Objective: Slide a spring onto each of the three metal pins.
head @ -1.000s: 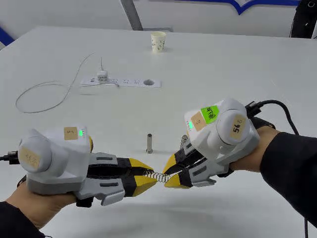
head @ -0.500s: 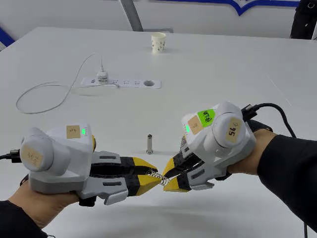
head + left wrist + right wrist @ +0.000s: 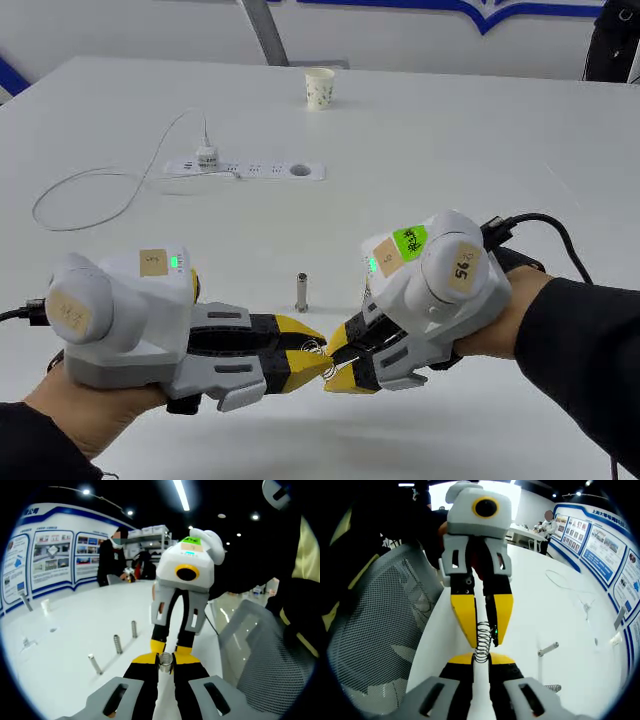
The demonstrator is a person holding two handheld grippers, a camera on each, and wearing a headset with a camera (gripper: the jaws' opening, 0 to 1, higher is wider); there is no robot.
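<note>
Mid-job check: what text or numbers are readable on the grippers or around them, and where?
"95", or "56" read the other way: tan sticker on the right gripper.
Green sticker beside it: handwriting, unreadable.
Tan stickers on the left gripper: too blurred.
Wall posters: too small to read.

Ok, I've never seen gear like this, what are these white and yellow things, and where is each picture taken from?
They are hand-held tools, not a robot: a person holds both. The wide picture comes from a headset camera looking down; the round ones come from cameras riding on each tool. The left claw and right claw meet tip to tip, both closed on one small spring. On the white table stand metal pins, with a power strip and paper cup farther back.
</note>
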